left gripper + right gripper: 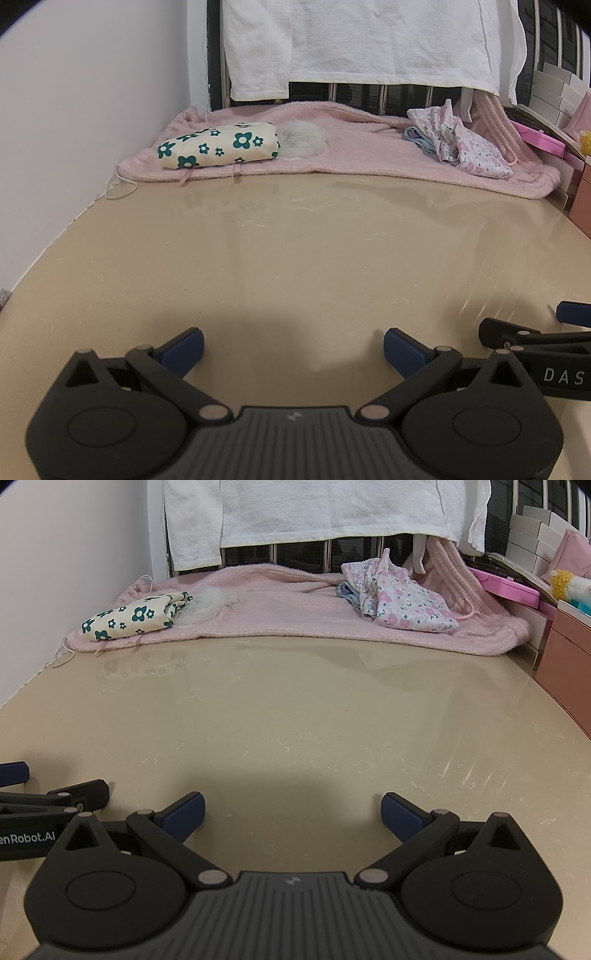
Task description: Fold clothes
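Well beyond both open grippers: crumpled floral garment (402, 602) on pink blanket (280, 624).

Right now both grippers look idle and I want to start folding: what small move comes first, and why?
Probably reach the right gripper forward to the crumpled pink-flowered garment on the pink blanket. Both it and the left gripper are open and empty, and the green-flowered piece already looks folded.

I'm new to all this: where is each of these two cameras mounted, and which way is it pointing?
Left wrist view: sits on the left hand-held gripper, looking forward along its open blue fingers over the beige table; the right hand-held gripper's tip shows at the right edge.
Right wrist view: sits on the right hand-held gripper, facing the same way, fingers open; the left one's tip shows at the left edge.
Shared: the pink blanket, green-flowered folded cloth, crumpled pink floral garment and hanging white towel.
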The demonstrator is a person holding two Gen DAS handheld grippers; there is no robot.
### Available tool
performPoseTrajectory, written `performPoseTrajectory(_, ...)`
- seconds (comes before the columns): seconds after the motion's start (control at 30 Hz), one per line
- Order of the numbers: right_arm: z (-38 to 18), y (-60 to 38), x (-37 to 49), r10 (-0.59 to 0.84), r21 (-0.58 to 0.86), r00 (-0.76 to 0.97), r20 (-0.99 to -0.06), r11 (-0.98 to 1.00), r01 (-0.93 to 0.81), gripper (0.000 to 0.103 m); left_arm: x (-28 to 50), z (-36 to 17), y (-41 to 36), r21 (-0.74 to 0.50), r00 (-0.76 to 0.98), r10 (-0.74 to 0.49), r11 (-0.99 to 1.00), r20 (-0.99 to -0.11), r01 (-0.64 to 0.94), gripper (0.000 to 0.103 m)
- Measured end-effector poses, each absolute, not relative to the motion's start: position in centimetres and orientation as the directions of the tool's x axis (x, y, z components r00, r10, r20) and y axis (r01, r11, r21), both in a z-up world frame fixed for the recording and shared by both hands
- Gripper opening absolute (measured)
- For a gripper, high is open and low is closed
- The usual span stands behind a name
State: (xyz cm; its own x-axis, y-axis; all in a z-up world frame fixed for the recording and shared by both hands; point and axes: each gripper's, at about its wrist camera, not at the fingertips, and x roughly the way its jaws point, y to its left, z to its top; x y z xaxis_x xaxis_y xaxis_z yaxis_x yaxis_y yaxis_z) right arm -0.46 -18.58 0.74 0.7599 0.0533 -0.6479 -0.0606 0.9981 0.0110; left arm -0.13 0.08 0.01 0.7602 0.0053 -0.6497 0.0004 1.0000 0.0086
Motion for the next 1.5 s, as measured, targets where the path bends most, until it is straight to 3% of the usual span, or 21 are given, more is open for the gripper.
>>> performPoseTrajectory(1.3, 1.0, -18.8, -0.2, 0.054, 0.013, 0.762, -0.645, 0.998, -0.059, 0.102, 0.0, 0.3, -0.2, 0.011, 0.746, 0.015, 1.000, -0.666, -0.011, 0.103)
performPoseTrajectory(1.4, 1.4, -19.4, -0.2, 0.056, 0.007, 0.773, -0.632, 0.998, -0.066, 0.103, 1.0, 1.6, -0.9, -0.047, 0.735, -0.065, 0.998, -0.675, 0.046, 0.103)
performPoseTrajectory(1.5, 2.9, -21.7, 1.0, 0.070, 0.033, 0.798, -0.599, 0.997, -0.063, 0.103, 3.3, 3.9, -2.9, -0.082, 0.759, -0.163, 0.986, -0.630, 0.143, 0.103)
